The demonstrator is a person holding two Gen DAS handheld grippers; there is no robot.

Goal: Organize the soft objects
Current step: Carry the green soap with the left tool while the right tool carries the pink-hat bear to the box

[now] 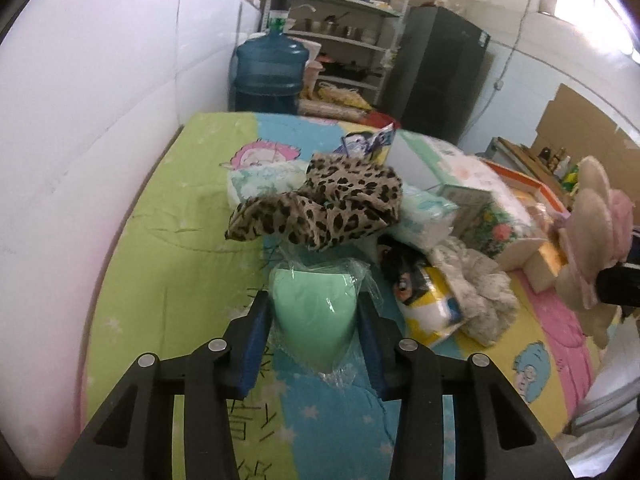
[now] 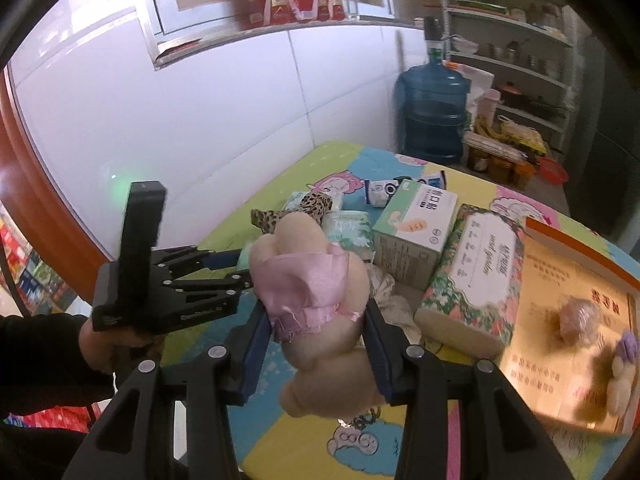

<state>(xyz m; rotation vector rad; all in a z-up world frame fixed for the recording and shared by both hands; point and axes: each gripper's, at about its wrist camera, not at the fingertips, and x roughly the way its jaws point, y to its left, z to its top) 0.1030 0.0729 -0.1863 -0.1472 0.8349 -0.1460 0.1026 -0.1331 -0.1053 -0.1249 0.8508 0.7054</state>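
Left gripper (image 1: 314, 320): the fingers are closed on a mint-green sponge (image 1: 314, 312) in a clear plastic wrapper; each blue pad is pressed against one side of it.
Mint-green sponge: held above the quilt (image 1: 160, 248), just in front of the leopard-print cloth (image 1: 320, 208).
Right gripper (image 2: 318, 322): the fingers are closed on a plush bear (image 2: 316, 288) in a pink satin dress; the bear is clamped at its middle.
Plush bear: held in the air above the quilt, head hanging toward the camera; in the left wrist view it is seen at the right edge (image 1: 596, 232), blurred.
Left gripper, as seen from the right wrist view (image 2: 240, 268): held by a hand (image 2: 104, 344) at the left, fingers pointed toward the pile.
Leopard-print cloth: crumpled, draped over the soft packs at the middle of the quilt.
Surface: a cartoon-print quilt in green, blue, yellow and pink panels is spread flat against a white wall.
White tissue box (image 2: 416, 220): set behind the bear, beside the floral tissue box (image 2: 476, 276); the two are touching or nearly so.
Orange box (image 2: 576, 320): open, at the right of the floral tissue box; small plush items are seen inside, blurred.
Fluffy cream cloth (image 1: 476, 280): bunched beside a yellow-and-white pack (image 1: 432, 312).
Background: a blue water jug (image 1: 272, 72) stands beyond the far edge of the quilt, beside a shelf rack (image 1: 344, 32).
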